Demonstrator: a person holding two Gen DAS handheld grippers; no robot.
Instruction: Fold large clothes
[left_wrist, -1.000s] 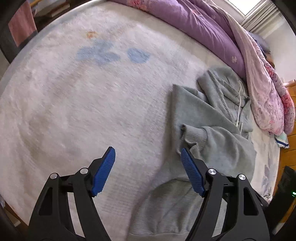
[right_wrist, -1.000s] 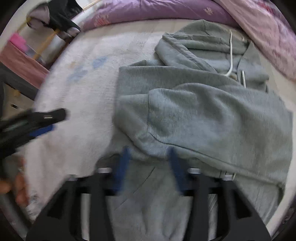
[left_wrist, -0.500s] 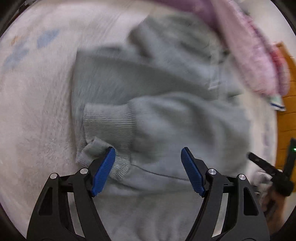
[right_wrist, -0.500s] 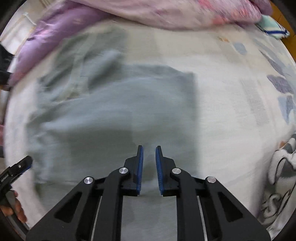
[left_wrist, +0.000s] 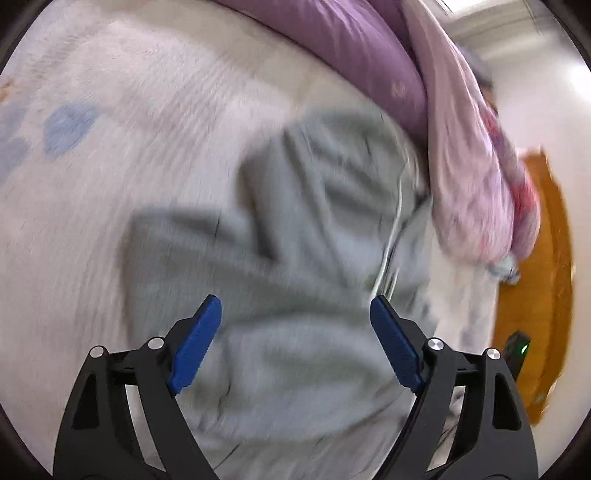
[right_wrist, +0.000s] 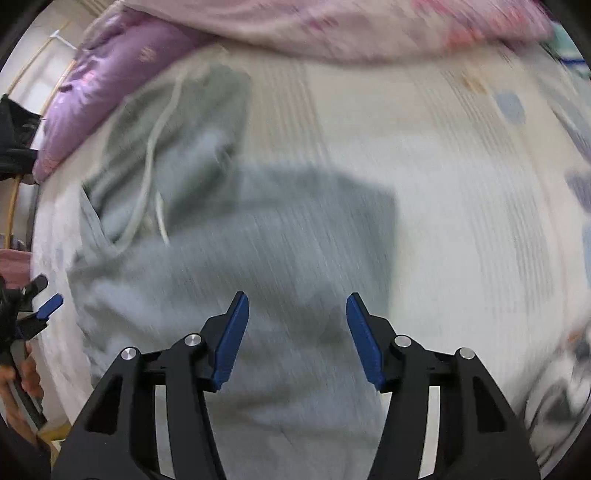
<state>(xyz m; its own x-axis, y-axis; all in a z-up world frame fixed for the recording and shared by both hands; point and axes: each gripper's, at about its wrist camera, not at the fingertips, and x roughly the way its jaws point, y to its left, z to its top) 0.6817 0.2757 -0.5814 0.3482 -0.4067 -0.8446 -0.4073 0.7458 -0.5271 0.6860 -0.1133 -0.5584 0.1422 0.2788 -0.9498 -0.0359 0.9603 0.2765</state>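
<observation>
The left gripper (left_wrist: 295, 317) has its 2 blue ribbed pads spread wide with nothing between them, black angular arms filling the lower frame. The right gripper (right_wrist: 297, 314) is likewise spread apart and pinching nothing. Beneath both lies the grey hoodie (left_wrist: 295, 280), soft fleece, partly folded into a rough rectangle across the centre of each view; its hood bunches toward the upper part, with a white drawstring (right_wrist: 147, 158) trailing over it. Motion blur smears the folds and hem, so cuffs and seams are hard to make out. The hoodie rests on a pale fuzzy bedsheet (left_wrist: 110, 129) with faint blue patches. A purple quilt (left_wrist: 351, 48) and a pink floral quilt (left_wrist: 472, 158) are heaped along the upper edge.
</observation>
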